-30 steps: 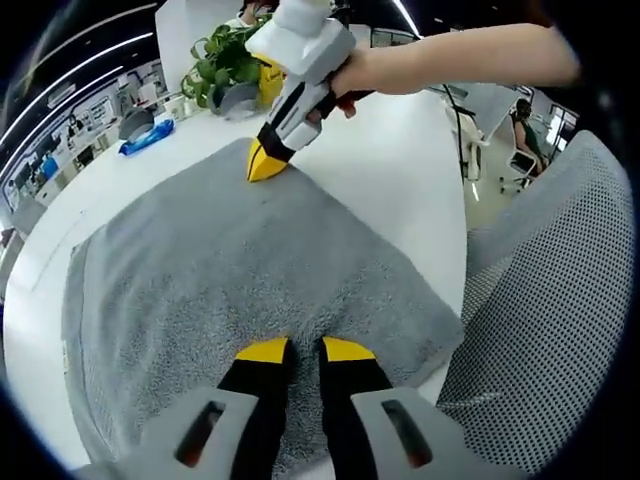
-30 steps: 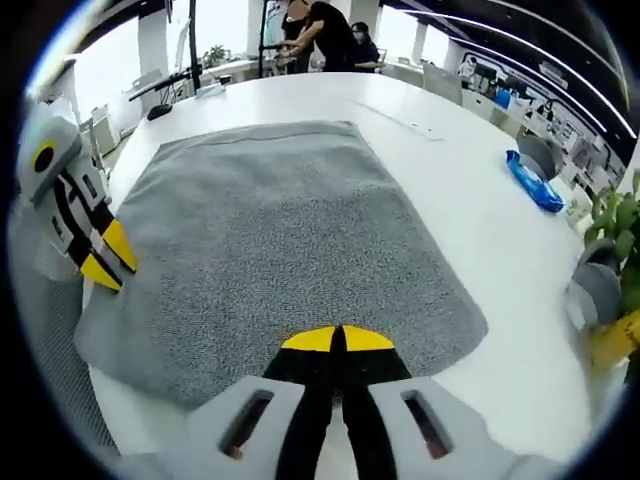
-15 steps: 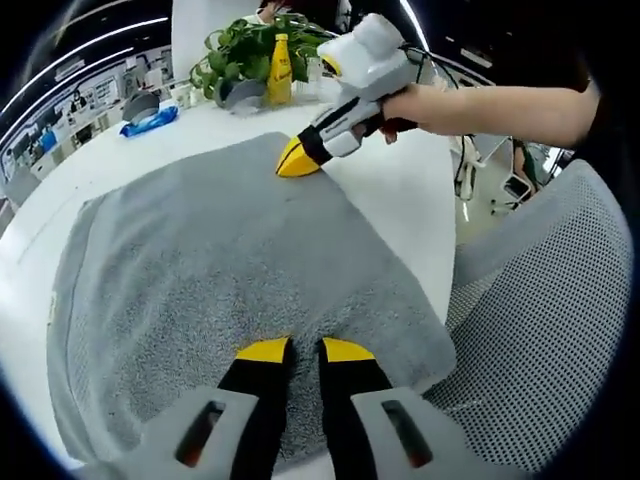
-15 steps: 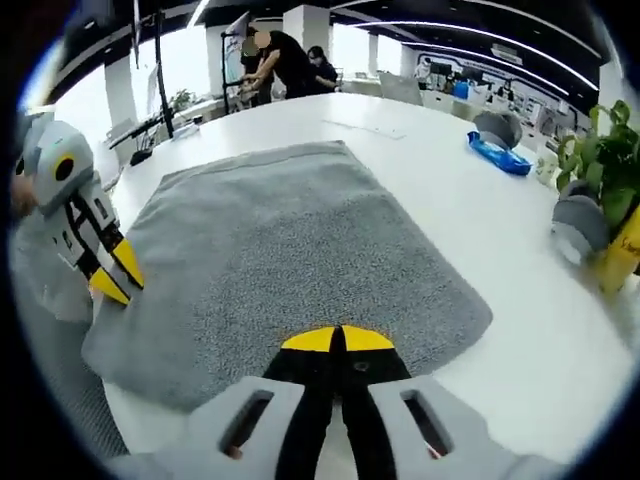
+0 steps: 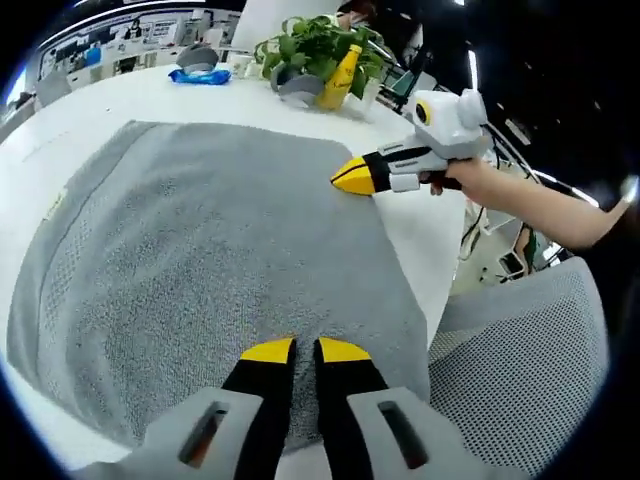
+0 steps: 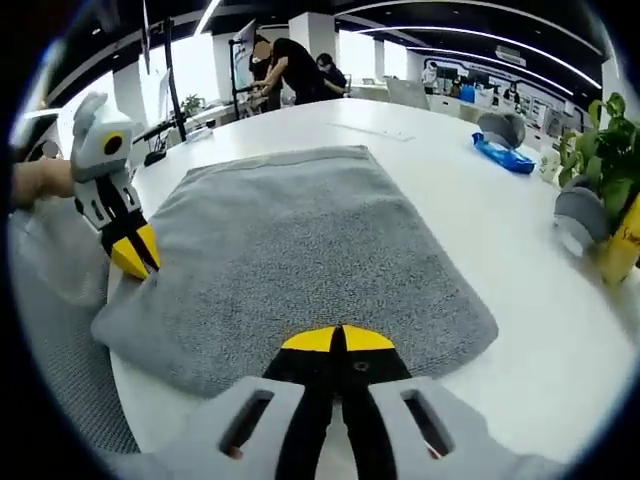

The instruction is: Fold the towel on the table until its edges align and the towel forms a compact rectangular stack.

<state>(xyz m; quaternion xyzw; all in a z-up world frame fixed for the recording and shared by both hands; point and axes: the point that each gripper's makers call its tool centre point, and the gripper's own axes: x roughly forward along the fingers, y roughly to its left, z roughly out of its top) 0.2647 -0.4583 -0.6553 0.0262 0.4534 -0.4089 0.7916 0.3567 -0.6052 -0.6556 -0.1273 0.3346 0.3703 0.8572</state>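
**Both grippers at the towel's near edge**

In the left gripper view, my left gripper [image 5: 293,349] sits over the near edge of the grey towel [image 5: 210,260], its yellow tips a narrow gap apart and lying on or just above the cloth. I cannot tell whether they have any of it pinched. The towel lies spread flat on the white table [image 5: 70,110]. At the towel's right corner I see the right gripper [image 5: 352,177], held by a hand [image 5: 470,180], with its yellow tips together and touching the towel's edge. Beyond the towel's far edge stand a potted plant [image 5: 315,45] and a yellow bottle [image 5: 340,75] side by side, and a blue packet [image 5: 198,75] lies to their left. A grey mesh chair [image 5: 520,370] is just off the towel's right side, past the table's rim.

In the right gripper view, my right gripper [image 6: 341,338] has its tips pressed together at the towel's [image 6: 290,250] near edge; whether cloth is caught between them I cannot tell. The left gripper [image 6: 135,252] is at the towel's left corner, tips pointing down onto the cloth. The table [image 6: 530,330] runs on bare to the towel's right, where the blue packet [image 6: 505,155], the plant [image 6: 590,160] and the bottle [image 6: 625,245] stand well apart from the towel. Past the towel's far edge, beyond the table, two people [image 6: 295,65] lean over a desk.
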